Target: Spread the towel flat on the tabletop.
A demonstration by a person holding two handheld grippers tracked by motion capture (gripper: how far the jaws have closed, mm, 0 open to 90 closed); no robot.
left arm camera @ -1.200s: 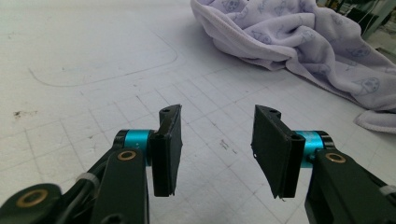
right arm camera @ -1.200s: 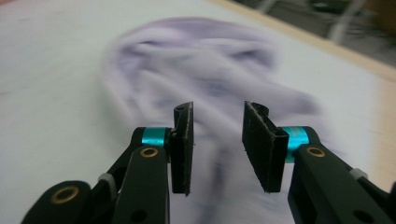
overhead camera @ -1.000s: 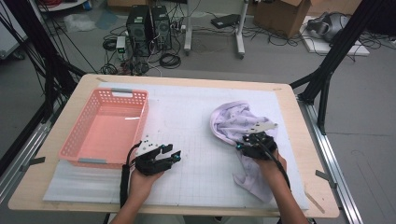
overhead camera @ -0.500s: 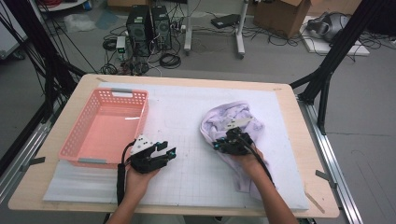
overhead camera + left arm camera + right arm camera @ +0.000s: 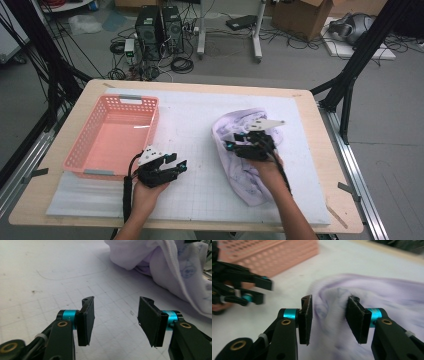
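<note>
Lavender garment (image 5: 250, 160) lies crumpled on the right half of the white gridded surface (image 5: 195, 125), bunched higher at its far end than 1 second ago, when it spread flatter. The right hand-held gripper (image 5: 231, 145) hovers over the cloth's middle, further left than in the earlier picture; its jaws have just been opening, and they stand moderately apart with a fold of fabric rising between them, the pads not pressing on it. The right gripper view shows that fold close up, blurred, which the high view cannot resolve. The left hand-held gripper (image 5: 181, 165) rests low on the surface just beside the pink basket (image 5: 112, 137), about where it was; its jaws have just been opening too and stand wide with nothing between them. The left gripper view shows bare grid under the pads and the garment's near edge well ahead.
</note>
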